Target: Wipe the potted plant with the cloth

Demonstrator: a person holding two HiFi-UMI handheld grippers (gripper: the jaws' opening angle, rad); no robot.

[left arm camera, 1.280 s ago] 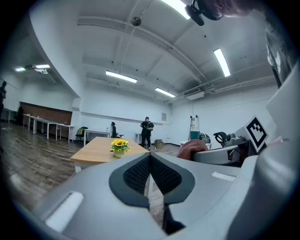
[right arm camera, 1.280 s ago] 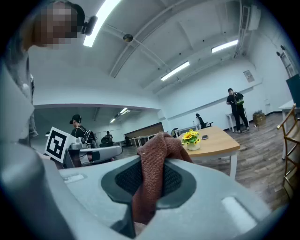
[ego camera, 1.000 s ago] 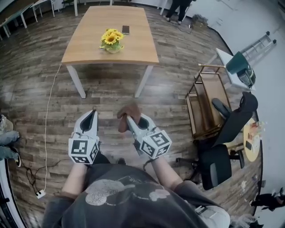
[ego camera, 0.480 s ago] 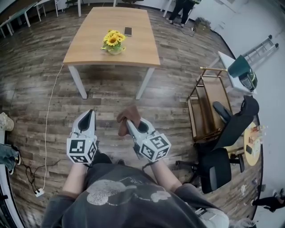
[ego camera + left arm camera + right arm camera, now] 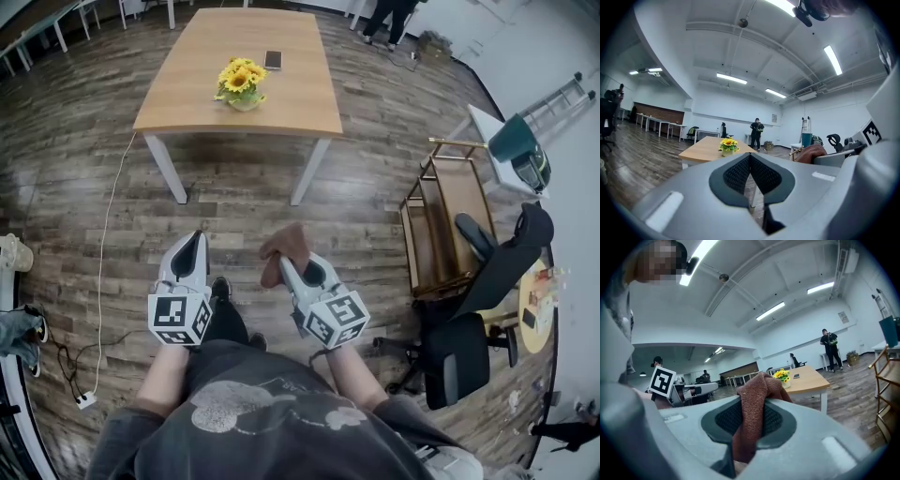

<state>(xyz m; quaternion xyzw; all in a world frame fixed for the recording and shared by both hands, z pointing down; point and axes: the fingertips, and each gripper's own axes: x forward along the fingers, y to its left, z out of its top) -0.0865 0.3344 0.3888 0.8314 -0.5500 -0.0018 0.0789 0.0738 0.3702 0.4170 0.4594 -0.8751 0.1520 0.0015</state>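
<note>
The potted plant [image 5: 238, 83], yellow flowers in a pale pot, stands on the wooden table [image 5: 281, 108] far ahead; it also shows small in the left gripper view as the potted plant [image 5: 727, 146] and in the right gripper view as the potted plant [image 5: 782, 376]. My right gripper [image 5: 283, 258] is shut on a reddish-brown cloth [image 5: 284, 248], whose fold bulges out between the pads as the cloth [image 5: 754, 416]. My left gripper [image 5: 187, 246] is shut with nothing in it, level beside the right one. Both are held well short of the table, over the wooden floor.
A phone [image 5: 273, 60] lies on the table behind the plant. At right stand a wooden trolley [image 5: 448, 220], black office chairs [image 5: 469, 319] and a ladder [image 5: 558, 101]. A white cable [image 5: 101, 272] runs along the floor at left. A person [image 5: 384, 19] stands beyond the table.
The table has slid slightly up and away in the head view as the view shifted. The right gripper with the cloth has sunk a little toward the lower right. The left gripper stays put.
</note>
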